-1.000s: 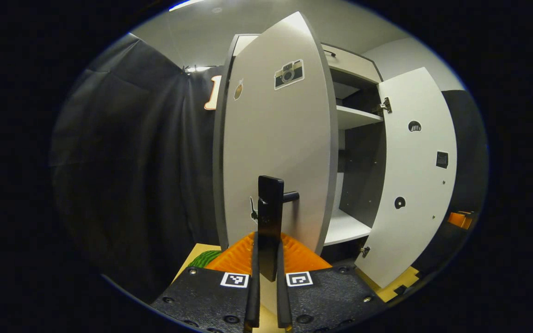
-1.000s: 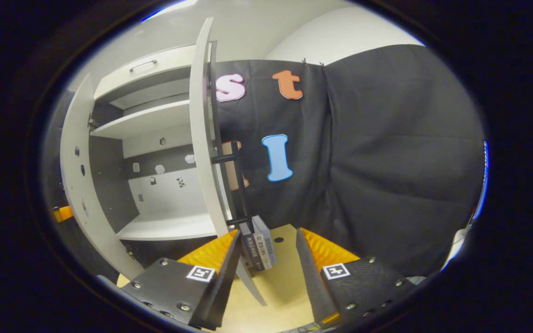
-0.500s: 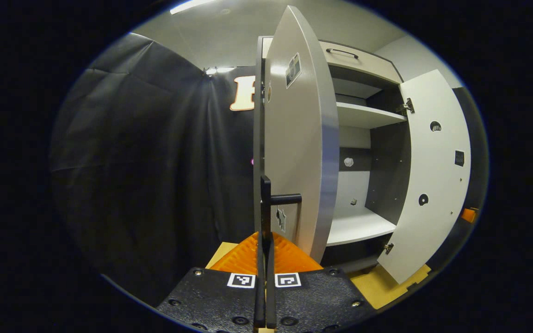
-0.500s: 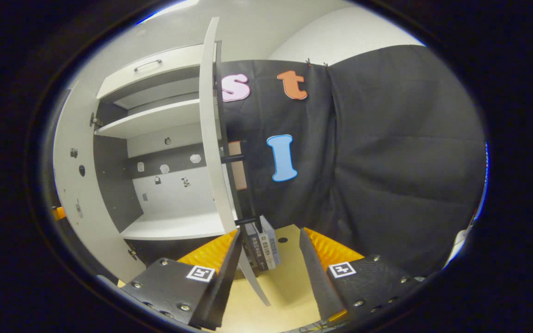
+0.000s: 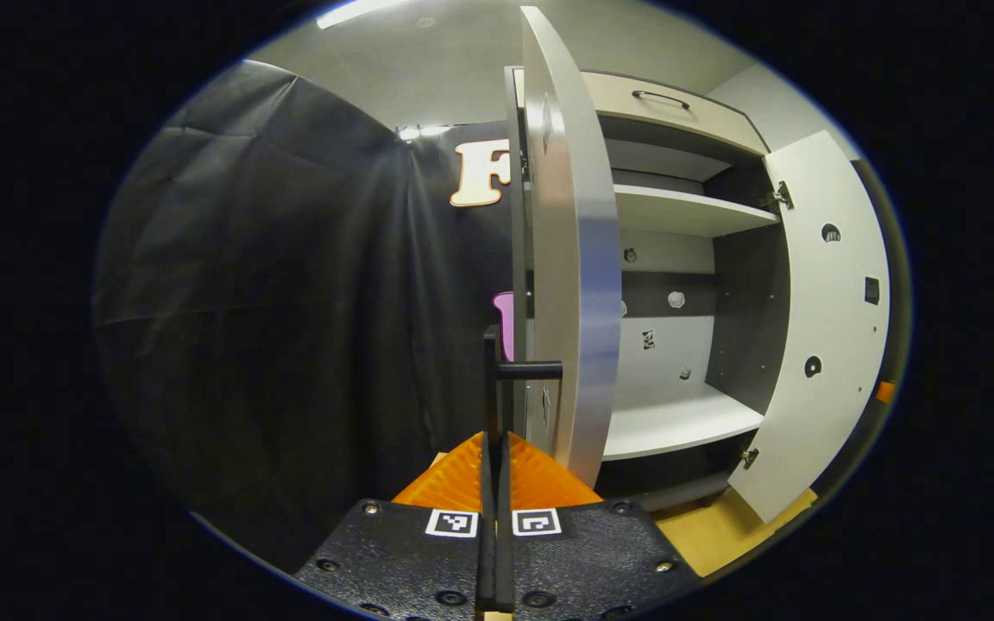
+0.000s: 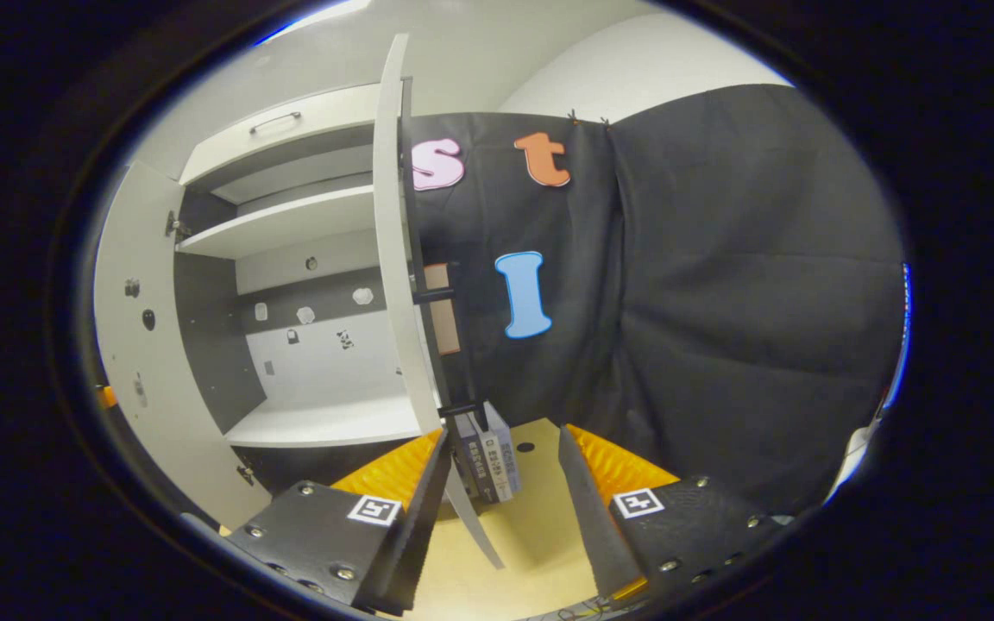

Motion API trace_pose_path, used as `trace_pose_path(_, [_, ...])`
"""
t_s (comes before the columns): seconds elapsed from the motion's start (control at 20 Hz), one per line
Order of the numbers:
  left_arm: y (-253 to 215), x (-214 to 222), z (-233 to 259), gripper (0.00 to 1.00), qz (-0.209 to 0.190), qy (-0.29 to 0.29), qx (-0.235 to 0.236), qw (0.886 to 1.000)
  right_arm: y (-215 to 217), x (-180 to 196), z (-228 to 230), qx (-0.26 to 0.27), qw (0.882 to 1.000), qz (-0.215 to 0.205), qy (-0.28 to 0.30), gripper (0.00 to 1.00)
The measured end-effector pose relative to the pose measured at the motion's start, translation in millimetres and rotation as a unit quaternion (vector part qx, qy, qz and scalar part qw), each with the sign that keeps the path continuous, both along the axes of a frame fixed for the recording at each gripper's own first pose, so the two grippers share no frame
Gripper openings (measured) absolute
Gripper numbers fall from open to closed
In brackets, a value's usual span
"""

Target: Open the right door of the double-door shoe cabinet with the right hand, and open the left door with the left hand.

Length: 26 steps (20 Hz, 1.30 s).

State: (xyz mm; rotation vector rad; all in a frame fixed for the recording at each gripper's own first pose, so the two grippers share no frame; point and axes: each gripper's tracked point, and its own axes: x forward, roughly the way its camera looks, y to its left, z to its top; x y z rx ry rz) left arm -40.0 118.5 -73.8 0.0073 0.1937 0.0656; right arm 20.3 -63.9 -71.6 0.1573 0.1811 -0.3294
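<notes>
1. Both doors of the shoe cabinet [image 5: 678,112] are swung out, so the shelves [image 5: 687,211] inside are in plain sight.
2. In the left gripper view, the left door [image 5: 570,259] stands tall with its long axis vertical. It's nearly edge-on, its free edge pointing back at the camera.
3. The left claw [image 5: 494,517] is clamped together on the left door's dark bar handle [image 5: 492,379]. That handle also runs vertically, held off the door by a short stub just beside the door edge.
4. Farther off in the same view, the right door [image 5: 829,328] hangs wide open at the cabinet's far side, inner face showing, hinges top and bottom.
5. In the right gripper view, the right door [image 6: 393,250] is almost edge-on too, upright, with its handle [image 6: 438,336] on the side facing the black cloth wall [image 6: 721,302].
6. The right claw [image 6: 501,509] has its fingers spread apart, not pressing on anything. The bottom corner of the right door sits between them, closer to the finger on the cabinet side.
7. A few books [image 6: 488,457] stand upright on the wooden table [image 6: 540,535], just behind the door's lower edge.
8. The left door [image 6: 139,345] shows at the other side of that view, open as well.
</notes>
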Motion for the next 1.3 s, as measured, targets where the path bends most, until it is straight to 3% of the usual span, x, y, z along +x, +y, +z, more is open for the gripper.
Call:
trace_pose_path(0.35, [18,-6,-1,0.03,0.008,-0.004,-0.006,1.0,-1,-1,4,-0.008,1.0,-0.007,-0.001,0.75])
trace_pose_path(0.5, [23,-19,10,0.24,0.027,-0.003,-0.011,1.0,-3,-6,25,-0.029,0.999,-0.018,-0.017,0.75])
trace_pose_path(0.7, [18,-36,48,0.24,0.026,-0.021,0.008,0.999,11,-9,81,-0.067,0.996,-0.027,-0.059,0.75])
trace_pose_path(1.0, [-54,-40,117,0.24,-0.045,-0.091,-0.018,0.995,72,0,139,-0.108,0.989,0.035,-0.092,0.74])
trace_pose_path(1.25, [-122,-28,127,0.24,-0.116,-0.115,-0.036,0.986,144,19,148,-0.073,0.985,0.113,-0.113,0.75])
trace_pose_path(1.3, [-133,-25,123,0.17,-0.126,-0.112,-0.035,0.985,154,23,150,-0.068,0.984,0.122,-0.115,0.74])
